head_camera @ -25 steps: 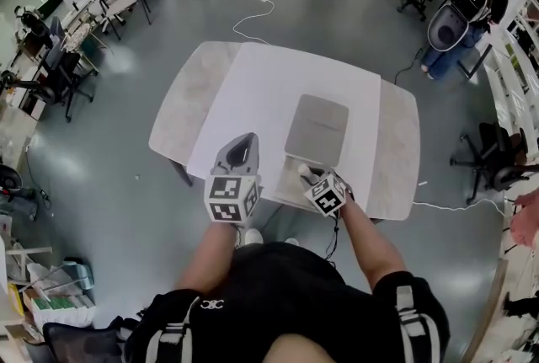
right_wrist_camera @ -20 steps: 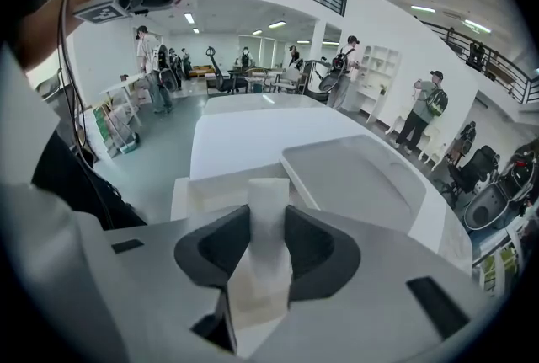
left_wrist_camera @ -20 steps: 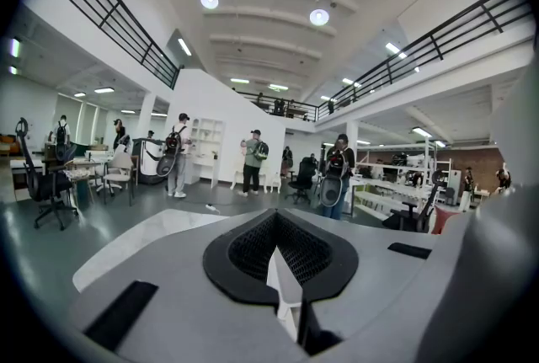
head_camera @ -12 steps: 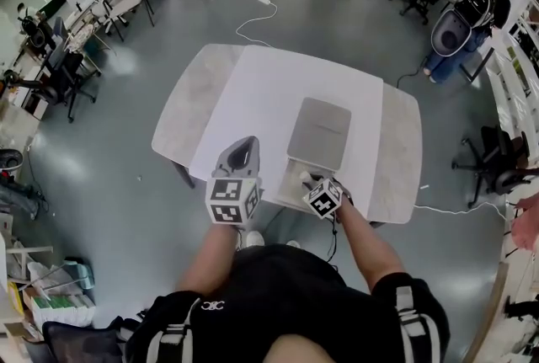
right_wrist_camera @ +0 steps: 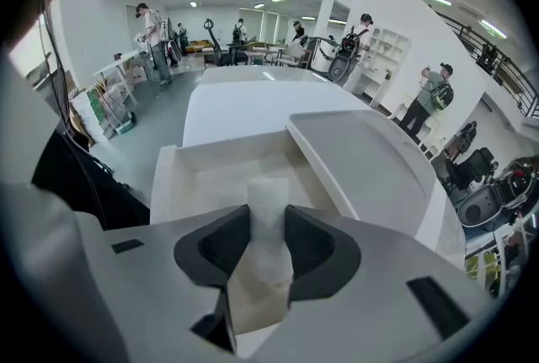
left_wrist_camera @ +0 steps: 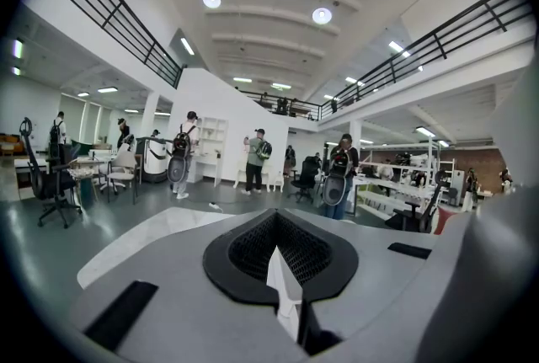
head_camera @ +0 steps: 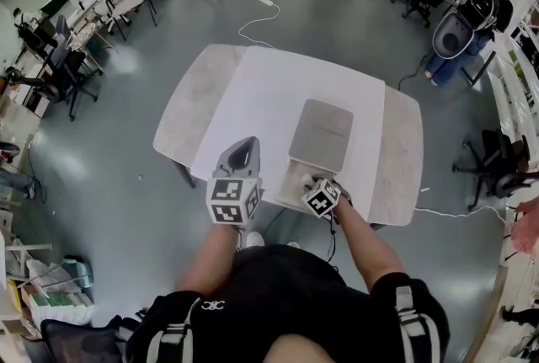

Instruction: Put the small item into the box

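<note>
1. The right gripper (head_camera: 312, 185) is pointing steeply down at the near edge of the table (head_camera: 189, 96).
2. Its jaws are standing fairly wide and are pressing on the small item (right_wrist_camera: 269, 214), a white, roll-shaped piece, from both sides.
3. In the right gripper view, the tip of the small item is showing against the inside of the open box (right_wrist_camera: 171, 176). Whether it is touching the bottom, I cannot tell.
4. The lid (right_wrist_camera: 370, 159) of the box is lying open beside the tray.
5. The box is sitting on a white sheet (head_camera: 269, 88) that is covering the middle of the table.
6. The left gripper (left_wrist_camera: 277, 237) is hovering to the left of the box, nearly level. Its jaws are closed together and are holding nothing.
</note>
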A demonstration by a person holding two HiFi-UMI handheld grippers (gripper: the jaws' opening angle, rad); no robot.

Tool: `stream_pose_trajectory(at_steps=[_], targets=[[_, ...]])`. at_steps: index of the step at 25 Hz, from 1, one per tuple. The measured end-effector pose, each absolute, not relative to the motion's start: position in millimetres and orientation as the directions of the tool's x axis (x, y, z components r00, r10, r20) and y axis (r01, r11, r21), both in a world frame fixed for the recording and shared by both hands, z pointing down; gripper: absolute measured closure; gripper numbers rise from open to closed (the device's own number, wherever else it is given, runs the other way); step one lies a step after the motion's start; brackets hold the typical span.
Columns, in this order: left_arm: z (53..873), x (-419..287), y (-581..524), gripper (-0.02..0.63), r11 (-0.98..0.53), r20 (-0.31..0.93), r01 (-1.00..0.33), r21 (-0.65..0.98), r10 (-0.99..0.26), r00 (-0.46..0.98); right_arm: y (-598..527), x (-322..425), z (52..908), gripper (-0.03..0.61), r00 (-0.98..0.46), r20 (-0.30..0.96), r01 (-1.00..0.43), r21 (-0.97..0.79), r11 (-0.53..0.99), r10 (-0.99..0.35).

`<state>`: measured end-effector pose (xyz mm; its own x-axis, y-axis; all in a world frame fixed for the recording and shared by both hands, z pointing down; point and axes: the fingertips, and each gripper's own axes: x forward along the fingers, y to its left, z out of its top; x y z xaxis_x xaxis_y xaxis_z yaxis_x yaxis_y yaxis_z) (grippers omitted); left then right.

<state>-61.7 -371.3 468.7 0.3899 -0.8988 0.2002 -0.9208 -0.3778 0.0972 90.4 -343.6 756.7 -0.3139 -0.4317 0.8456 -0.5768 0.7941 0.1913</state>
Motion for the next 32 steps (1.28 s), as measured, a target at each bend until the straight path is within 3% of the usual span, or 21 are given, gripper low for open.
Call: stream_pose_trajectory(at_steps=[20, 23, 26, 32], targets=[[467.6, -58.2, -373.6, 0.601, -0.403, 0.188, -0.910, 0.097, -0.891, 0.414, -350.1, 91.4, 730.8, 0.413, -0.360, 0.794, -0.659, 0.155, 0.736, -0.490], [466.2, -55.2, -373.4, 0.601, -0.413, 0.185, -0.905, 0.097, -0.886, 0.425, -356.3, 92.0, 707.0, 0.443, -0.380, 0.734, -0.695, 0.174, 0.698, -0.562], [463.7, -50.0, -373.1, 0.601, -0.427, 0.179, -0.899, 0.096, -0.881, 0.438, -366.4, 98.8, 674.8, 0.531, -0.384, 0.632, -0.761, 0.196, 0.618, -0.673], [460.9, -40.7, -373.4, 0.601, -0.454, 0.171, -0.886, 0.093, -0.870, 0.463, -368.9, 103.6, 609.0, 0.561, -0.367, 0.472, -0.829, 0.224, 0.512, -0.801]])
